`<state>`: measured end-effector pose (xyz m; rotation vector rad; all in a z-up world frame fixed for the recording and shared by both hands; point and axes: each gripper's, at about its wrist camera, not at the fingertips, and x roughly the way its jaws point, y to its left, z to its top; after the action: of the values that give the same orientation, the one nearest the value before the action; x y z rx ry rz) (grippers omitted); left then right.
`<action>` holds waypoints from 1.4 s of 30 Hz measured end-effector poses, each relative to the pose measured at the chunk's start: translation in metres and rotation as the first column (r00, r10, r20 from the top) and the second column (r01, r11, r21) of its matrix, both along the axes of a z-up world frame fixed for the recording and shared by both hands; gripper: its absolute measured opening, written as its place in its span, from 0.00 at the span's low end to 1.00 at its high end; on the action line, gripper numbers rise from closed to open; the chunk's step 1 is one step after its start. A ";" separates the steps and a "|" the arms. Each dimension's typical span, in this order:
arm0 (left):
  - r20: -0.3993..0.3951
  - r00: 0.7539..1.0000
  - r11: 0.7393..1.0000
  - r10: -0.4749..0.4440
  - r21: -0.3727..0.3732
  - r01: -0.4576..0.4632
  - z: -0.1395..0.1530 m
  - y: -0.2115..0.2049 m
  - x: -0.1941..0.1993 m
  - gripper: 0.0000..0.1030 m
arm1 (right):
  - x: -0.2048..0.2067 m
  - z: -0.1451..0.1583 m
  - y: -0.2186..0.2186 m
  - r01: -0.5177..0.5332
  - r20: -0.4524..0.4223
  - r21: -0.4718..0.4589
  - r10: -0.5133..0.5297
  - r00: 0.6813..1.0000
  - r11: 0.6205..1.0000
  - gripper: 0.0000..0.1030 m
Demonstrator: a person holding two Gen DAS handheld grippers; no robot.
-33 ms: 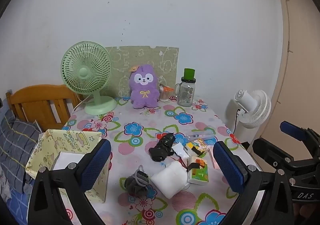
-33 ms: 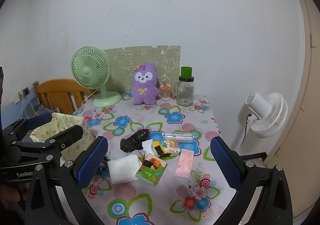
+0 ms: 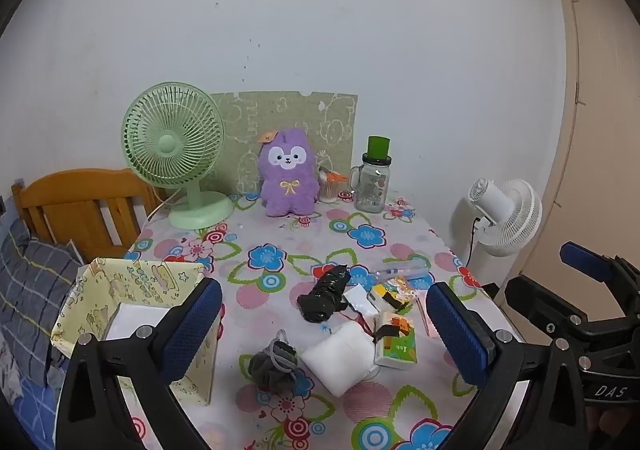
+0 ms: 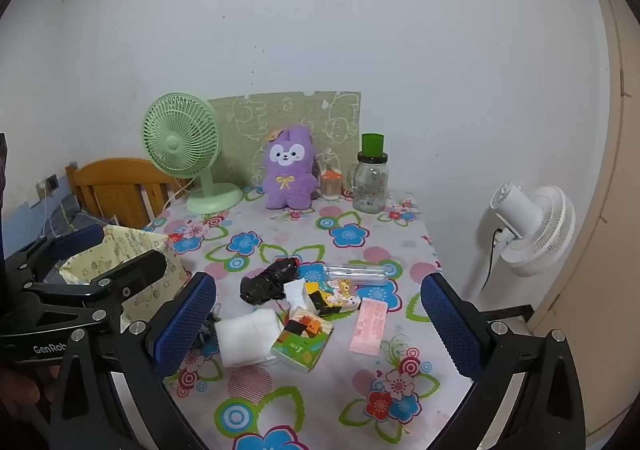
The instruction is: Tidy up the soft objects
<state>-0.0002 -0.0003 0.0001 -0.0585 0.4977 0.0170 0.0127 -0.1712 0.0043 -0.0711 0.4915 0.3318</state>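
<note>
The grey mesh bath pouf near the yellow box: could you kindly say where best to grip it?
Grip the grey pouf by its bunched body from above, left tongs straddling it. Its cord loop lies flat and thin, while the mesh stands proud and should compress.

Green desk fan (image 3: 173, 142) at back left of the floral tablecloth (image 3: 280, 234), green patterned board (image 3: 288, 118) leaning on the wall behind it. Glass mug jar with green lid (image 3: 372, 180) back right, small orange-lidded container (image 3: 329, 188) just left of it. White floor fan (image 3: 502, 212) off the table's right side. Wooden headboard (image 3: 76, 202) and plaid bedding (image 3: 28, 290) on the left. Beige door (image 3: 592, 130) far right.
</note>
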 end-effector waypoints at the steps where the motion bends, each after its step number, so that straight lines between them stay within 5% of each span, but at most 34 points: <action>1: 0.001 1.000 1.000 0.000 -0.001 0.000 0.000 0.000 -0.001 1.00 | 0.000 0.000 0.000 -0.001 0.000 0.001 0.001 1.000 1.000 1.00; 42: 0.001 1.000 1.000 -0.009 0.010 0.009 0.009 -0.006 -0.010 1.00 | -0.012 0.012 -0.003 -0.010 0.004 -0.032 0.010 1.000 0.999 1.00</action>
<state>-0.0104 -0.0064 0.0089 -0.0461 0.4966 0.0109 0.0009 -0.1744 0.0158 -0.1049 0.4926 0.3339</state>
